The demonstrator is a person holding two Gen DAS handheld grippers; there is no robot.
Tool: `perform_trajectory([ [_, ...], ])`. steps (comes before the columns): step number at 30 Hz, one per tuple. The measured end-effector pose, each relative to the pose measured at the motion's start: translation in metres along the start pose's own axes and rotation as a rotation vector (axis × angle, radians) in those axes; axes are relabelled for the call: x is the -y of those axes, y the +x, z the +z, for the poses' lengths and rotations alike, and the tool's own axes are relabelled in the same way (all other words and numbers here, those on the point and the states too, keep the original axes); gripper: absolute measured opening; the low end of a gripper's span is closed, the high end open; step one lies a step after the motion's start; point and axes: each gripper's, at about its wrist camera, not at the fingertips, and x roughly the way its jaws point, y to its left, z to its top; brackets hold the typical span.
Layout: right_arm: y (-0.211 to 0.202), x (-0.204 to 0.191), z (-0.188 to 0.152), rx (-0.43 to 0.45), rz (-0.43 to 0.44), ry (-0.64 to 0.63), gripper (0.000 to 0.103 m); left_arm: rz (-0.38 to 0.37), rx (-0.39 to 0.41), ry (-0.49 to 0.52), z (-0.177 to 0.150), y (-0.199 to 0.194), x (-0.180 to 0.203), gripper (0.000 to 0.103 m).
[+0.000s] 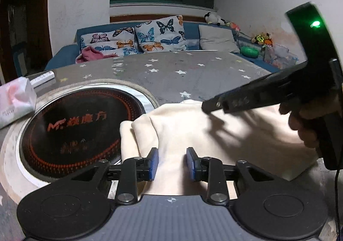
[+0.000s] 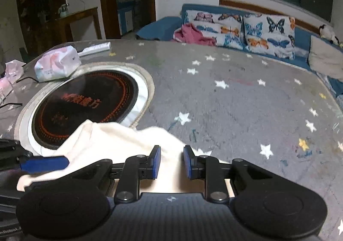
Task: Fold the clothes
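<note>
A cream garment point(image 1: 193, 131) lies folded on the grey star-patterned table point(image 1: 171, 73), partly over the round cooktop's edge. My left gripper point(image 1: 172, 163) is open, its blue pads hovering over the cloth's near part. My right gripper shows from the side in the left wrist view point(image 1: 211, 107), above the cloth's right half. In the right wrist view the right gripper point(image 2: 171, 163) is open over the cream garment point(image 2: 111, 140), with cloth showing between the pads. A blue fingertip point(image 2: 45, 163) of the left gripper lies at the cloth's left edge.
A round black cooktop point(image 1: 75, 125) is set into the table on the left. A tissue pack point(image 2: 57, 65) and a white tube point(image 2: 96, 48) lie beyond it. A blue sofa with butterfly cushions point(image 1: 150, 35) and a pink cloth point(image 2: 195, 35) stands behind the table.
</note>
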Motion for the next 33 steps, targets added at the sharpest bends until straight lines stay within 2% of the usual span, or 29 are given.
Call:
perform_trajectory([
  [6, -0.035, -0.016, -0.012, 0.049, 0.03, -0.077, 0.023, -0.023, -0.01, -0.029, -0.006, -0.007, -0.003, 0.031],
  [14, -0.08, -0.032, -0.057, 0.054, 0.078, -0.155, 0.022, -0.027, -0.014, -0.052, -0.02, -0.029, -0.005, 0.031],
  [16, -0.092, -0.029, -0.067, 0.065, 0.075, -0.146, 0.022, -0.022, -0.013, -0.056, -0.023, -0.032, -0.006, 0.031],
  [20, -0.109, -0.018, -0.083, 0.088, 0.012, -0.109, 0.023, -0.01, -0.012, -0.072, -0.026, -0.035, -0.009, 0.033],
  [24, -0.113, 0.0, -0.102, 0.074, -0.026, -0.043, 0.023, 0.007, -0.009, -0.061, -0.026, -0.034, -0.005, 0.033],
  [28, -0.118, 0.017, -0.116, 0.09, -0.006, 0.069, 0.023, 0.026, -0.013, -0.046, -0.026, -0.036, -0.002, 0.035],
  [33, -0.132, 0.021, -0.117, 0.115, -0.03, 0.073, 0.023, 0.027, 0.004, -0.021, -0.019, -0.045, 0.01, 0.035],
])
